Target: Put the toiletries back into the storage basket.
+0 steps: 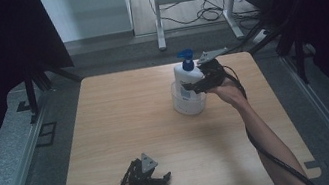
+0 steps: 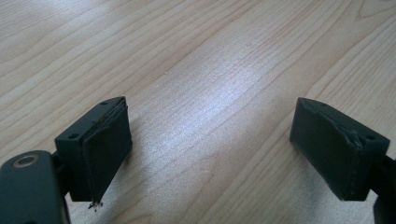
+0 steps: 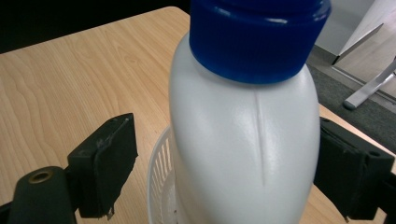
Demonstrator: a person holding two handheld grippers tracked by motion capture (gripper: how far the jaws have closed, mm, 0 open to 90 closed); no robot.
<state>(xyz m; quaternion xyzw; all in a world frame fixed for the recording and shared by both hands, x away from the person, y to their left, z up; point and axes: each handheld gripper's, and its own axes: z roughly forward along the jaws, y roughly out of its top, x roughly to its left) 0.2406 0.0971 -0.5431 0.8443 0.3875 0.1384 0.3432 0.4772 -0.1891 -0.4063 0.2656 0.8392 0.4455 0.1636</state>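
high view overhead, facing forward; gripper views close, sharing table (image 1: pixel 123 130)

The white pump bottle (image 1: pixel 188 84) with its blue cap stood upright inside a white slotted basket (image 1: pixel 182 107), toward the far right of the wooden table. Its smooth body showed a faint vertical seam, and it rose well above the basket's rim.
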